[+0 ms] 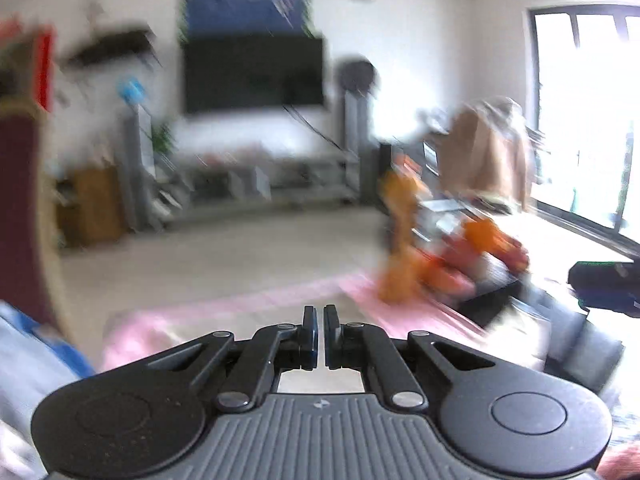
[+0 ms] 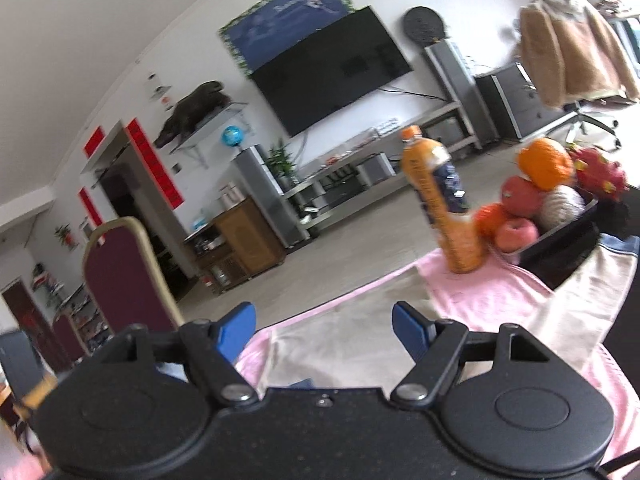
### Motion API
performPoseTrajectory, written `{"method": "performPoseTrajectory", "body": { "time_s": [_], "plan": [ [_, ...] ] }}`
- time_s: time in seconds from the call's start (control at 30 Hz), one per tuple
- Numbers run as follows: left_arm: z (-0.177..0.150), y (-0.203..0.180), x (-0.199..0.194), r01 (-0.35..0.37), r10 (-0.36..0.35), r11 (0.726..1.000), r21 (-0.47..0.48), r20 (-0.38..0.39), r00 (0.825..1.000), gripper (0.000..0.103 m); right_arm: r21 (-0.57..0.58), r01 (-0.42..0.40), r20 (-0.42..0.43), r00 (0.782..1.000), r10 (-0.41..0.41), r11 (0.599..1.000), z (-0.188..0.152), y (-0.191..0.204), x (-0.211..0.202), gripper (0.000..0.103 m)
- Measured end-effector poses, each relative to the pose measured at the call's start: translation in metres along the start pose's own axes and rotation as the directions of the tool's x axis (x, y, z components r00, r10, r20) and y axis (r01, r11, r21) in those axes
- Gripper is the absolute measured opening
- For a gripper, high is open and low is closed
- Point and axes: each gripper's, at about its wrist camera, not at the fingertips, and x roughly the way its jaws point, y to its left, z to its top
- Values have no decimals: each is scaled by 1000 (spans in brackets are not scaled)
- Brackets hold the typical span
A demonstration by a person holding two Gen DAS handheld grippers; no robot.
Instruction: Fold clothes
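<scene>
Two claws are in our hands. Our left gripper (image 1: 320, 338) is pinched closed with nothing in it, and its picture is blurry. Our right gripper (image 2: 324, 330) is wide open and empty, over the cream garment (image 2: 360, 344) lying flat on the pink cloth (image 2: 492, 292). Past it stands an orange bottle (image 2: 444, 200), with the fruit tray (image 2: 560, 240) just beside it on the right.

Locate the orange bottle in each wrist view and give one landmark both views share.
Left wrist: orange bottle, blurred, right of centre, standing on the pink cloth beside the fruit tray.
Right wrist: bottle right of centre, upright, left of the fruit tray.
Shared landmark: the wall TV.
</scene>
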Motion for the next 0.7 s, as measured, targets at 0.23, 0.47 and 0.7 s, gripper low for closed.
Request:
{"method": "performPoseTrajectory", "body": {
  "time_s": [0.23,0.47,0.7],
  "plan": [
    [-37,29,4,-78,69,996,-42,-187,980,33,6,14,-66,998,-13,1000,0,-13,-2,75],
    [-51,115,-59,-311,282,945,-100,-232,931,41,-38,-64,-107,992,59,997,-9,33,19,75],
    [-78,163,-89,-396,355,903,-166,-230,906,46,-119,-106,-216,973,78,987,-44,80,54,77]
  ]
}}
